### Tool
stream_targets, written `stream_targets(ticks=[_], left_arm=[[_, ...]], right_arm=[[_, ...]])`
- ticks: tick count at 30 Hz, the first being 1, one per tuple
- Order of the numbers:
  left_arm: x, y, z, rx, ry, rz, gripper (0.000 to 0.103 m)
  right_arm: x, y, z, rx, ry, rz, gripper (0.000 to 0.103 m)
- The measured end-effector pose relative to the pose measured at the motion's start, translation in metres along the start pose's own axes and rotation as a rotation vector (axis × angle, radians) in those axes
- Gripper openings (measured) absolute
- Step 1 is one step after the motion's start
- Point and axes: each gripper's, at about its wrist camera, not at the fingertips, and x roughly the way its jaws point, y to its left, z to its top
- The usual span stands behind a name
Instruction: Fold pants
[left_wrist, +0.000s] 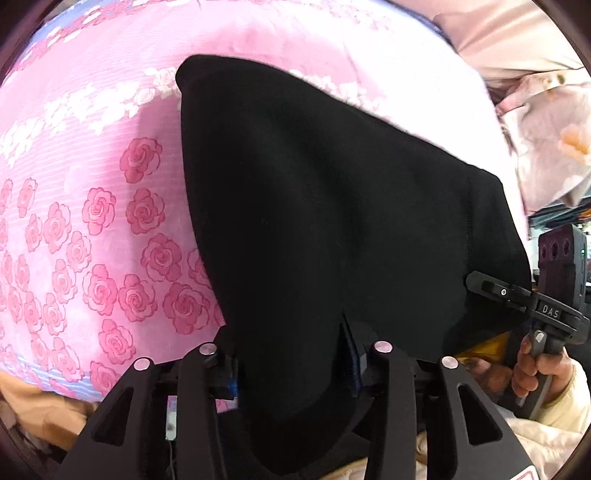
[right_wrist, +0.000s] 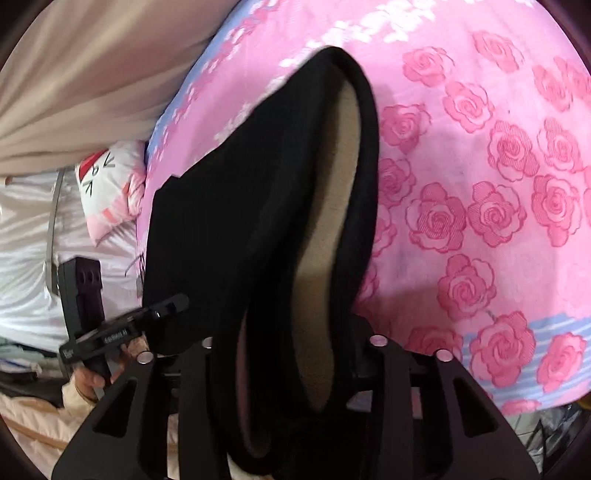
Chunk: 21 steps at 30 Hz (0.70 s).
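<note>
The black pants hang lifted above a pink rose-print bedspread. My left gripper is shut on the pants' near edge; the cloth drapes over its fingers and hides the tips. The right gripper shows at the right of the left wrist view, clamped on another edge of the same cloth. In the right wrist view the pants show a tan lining in an open fold. My right gripper is shut on the cloth. The left gripper grips the pants' left edge.
The bedspread covers the bed under the pants. A beige curtain hangs at the left, a cat-print pillow lies below it. Pale floral bedding sits at the right of the left wrist view.
</note>
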Motion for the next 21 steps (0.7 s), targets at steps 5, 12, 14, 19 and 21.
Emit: stream_targets(ticks=[5,12,14,19,21], left_arm=[[0.015,0.004,0.006,-0.027,0.01,0.049,0.068],[0.029,-0.027,0.027,0.009,-0.001,0.099,0.056],[0.023,-0.036,0.027,0.045,-0.003,0.127,0.047],[0.001,-0.044,0.033,0.064,-0.022,0.135,0.041],[-0.009,-0.047,0.034,0.076,-0.031,0.131,0.04]], right_arm=[[0.007,0.007,0.003,-0.027,-0.015,-0.026,0.061],[0.008,0.026,0.005,-0.03,0.002,-0.019,0.037],[0.006,0.033,0.005,-0.03,-0.001,-0.007,0.036],[-0.01,0.049,0.007,-0.061,-0.009,0.015,0.034],[-0.018,0.058,0.007,-0.08,-0.002,0.02,0.034]])
